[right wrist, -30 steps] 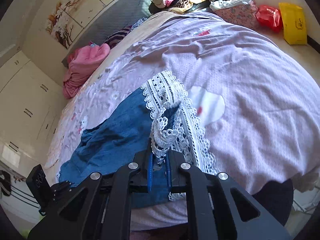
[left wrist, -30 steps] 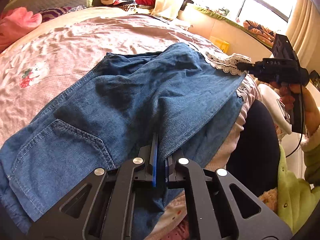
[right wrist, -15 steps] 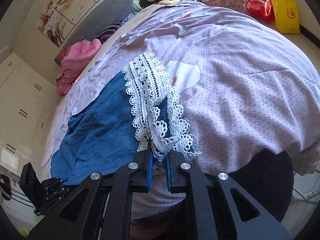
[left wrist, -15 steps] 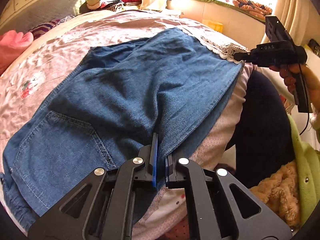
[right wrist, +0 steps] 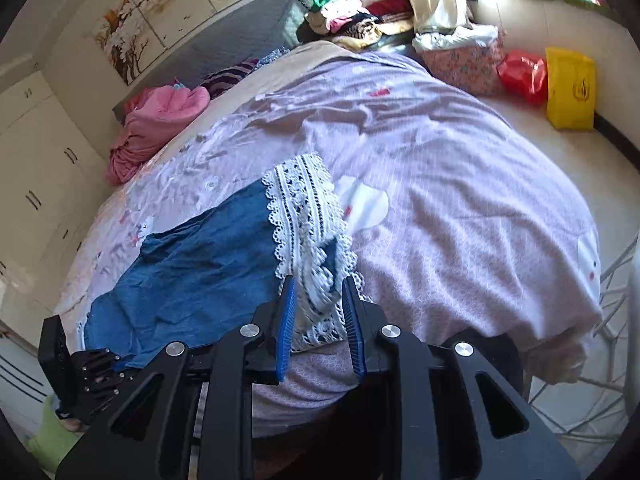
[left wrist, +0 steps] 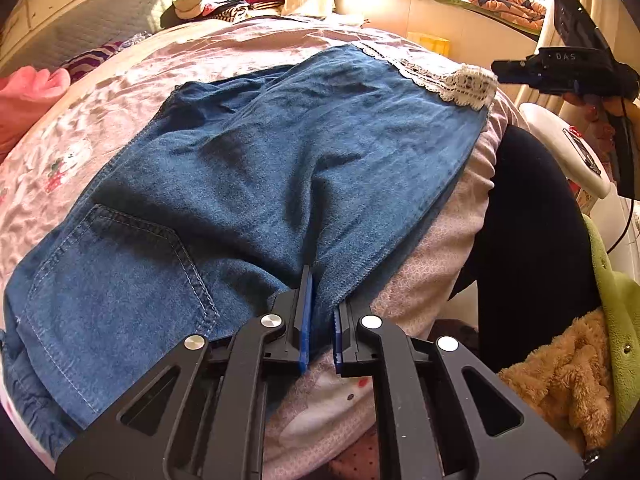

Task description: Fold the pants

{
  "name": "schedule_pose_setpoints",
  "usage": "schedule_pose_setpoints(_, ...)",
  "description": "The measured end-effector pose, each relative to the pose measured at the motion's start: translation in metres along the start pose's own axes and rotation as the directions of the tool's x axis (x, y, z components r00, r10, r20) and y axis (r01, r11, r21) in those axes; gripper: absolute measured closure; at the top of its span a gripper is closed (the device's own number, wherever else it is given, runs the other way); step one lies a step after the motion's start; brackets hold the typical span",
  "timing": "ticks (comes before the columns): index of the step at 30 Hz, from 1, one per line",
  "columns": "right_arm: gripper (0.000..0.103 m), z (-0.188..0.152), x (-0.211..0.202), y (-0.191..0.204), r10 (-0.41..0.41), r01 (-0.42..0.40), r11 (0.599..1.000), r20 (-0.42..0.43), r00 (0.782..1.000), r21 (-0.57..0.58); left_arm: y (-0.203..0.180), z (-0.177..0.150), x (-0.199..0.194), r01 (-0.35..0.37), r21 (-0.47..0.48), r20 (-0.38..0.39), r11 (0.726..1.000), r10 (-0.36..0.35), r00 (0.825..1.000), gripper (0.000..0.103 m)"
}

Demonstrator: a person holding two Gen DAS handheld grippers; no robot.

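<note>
While the left hand-held gripper [left wrist: 320,316] apparently pinches soft denim pants [left wrist: 256,176], the right hand-held gripper [right wrist: 320,300] opens off their lace hem [right wrist: 308,216].

One pair of blue denim pants [left wrist: 248,184] is lying on one bed [right wrist: 460,184], showing one stitched back pocket [left wrist: 120,280] and one white lace hem [right wrist: 304,216]. Two grippers are showing: the left gripper [left wrist: 320,316] and the right gripper [right wrist: 320,312]. One pink garment [right wrist: 156,124], one red bag [right wrist: 522,74] and one yellow bag [right wrist: 570,88] are lying around, and one clothes pile [right wrist: 352,20] is sitting beyond the bed.
</note>
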State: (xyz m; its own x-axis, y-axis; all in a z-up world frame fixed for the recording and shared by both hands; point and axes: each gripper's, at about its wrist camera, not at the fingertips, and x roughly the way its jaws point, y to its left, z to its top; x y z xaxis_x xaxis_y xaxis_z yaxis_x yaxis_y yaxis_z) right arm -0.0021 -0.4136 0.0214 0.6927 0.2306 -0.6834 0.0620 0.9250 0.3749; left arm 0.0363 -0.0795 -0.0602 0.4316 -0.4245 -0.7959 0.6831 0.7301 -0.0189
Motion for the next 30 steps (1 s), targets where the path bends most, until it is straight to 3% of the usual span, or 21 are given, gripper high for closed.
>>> schedule_pose_setpoints(4, 0.079, -0.002, 0.008, 0.039, 0.038, -0.039, 0.989, -0.008, 0.999, -0.141, -0.006, -0.003, -0.015, 0.022, 0.009, 0.017, 1.0, -0.022, 1.0, 0.079)
schedule_pose_setpoints(7, 0.079, -0.007, 0.033, 0.055, 0.065, -0.082, 0.977, -0.093, 0.994, -0.199, -0.009, -0.002, -0.036, 0.033, 0.001, 0.065, 0.999, -0.033, 0.997, 0.074)
schedule_pose_setpoints(12, 0.079, -0.021, 0.071, 0.035, -0.051, 0.008, 0.981, -0.218, 0.975, -0.192, 0.006, 0.006, -0.037, 0.032, -0.089, 0.081, 0.996, -0.025, 0.996, 0.072)
schedule_pose_setpoints(13, 0.079, -0.024, 0.074, 0.028, -0.038, -0.002, 0.985, -0.23, 0.972, -0.172, 0.011, 0.006, -0.032, 0.024, -0.117, 0.066, 0.993, -0.016, 0.998, 0.072)
schedule_pose_setpoints(17, 0.079, -0.027, 0.074, 0.021, -0.008, -0.027, 0.988, -0.228, 0.974, -0.149, 0.024, -0.006, -0.003, -0.05, -0.153, -0.039, 0.987, 0.045, 0.998, 0.072)
schedule_pose_setpoints(19, 0.078, -0.029, 0.076, 0.025, -0.021, -0.022, 0.983, -0.232, 0.972, -0.18, 0.028, -0.012, 0.0, -0.038, -0.164, -0.023, 0.986, 0.035, 0.999, 0.071)
schedule_pose_setpoints(21, 0.07, -0.03, 0.075, 0.032, -0.028, -0.027, 0.974, -0.238, 0.971, -0.225, 0.032, -0.01, -0.002, -0.02, -0.186, -0.024, 0.982, 0.016, 1.0, 0.071)
schedule_pose_setpoints(23, 0.063, -0.023, 0.067, 0.039, 0.014, -0.069, 0.972, -0.241, 0.97, -0.223, 0.035, -0.001, -0.014, -0.015, -0.196, -0.021, 0.98, 0.011, 1.0, 0.062)
schedule_pose_setpoints(26, 0.056, 0.003, 0.046, 0.048, 0.102, -0.143, 0.955, -0.164, 0.981, -0.26, 0.04, 0.026, -0.037, 0.008, -0.165, 0.054, 0.986, 0.001, 0.999, 0.052)
schedule_pose_setpoints(30, 0.051, 0.058, 0.052, 0.041, 0.158, -0.177, 0.954, -0.095, 0.983, -0.242, 0.067, 0.07, -0.032, -0.091, -0.162, 0.073, 0.983, 0.104, 0.992, 0.051)
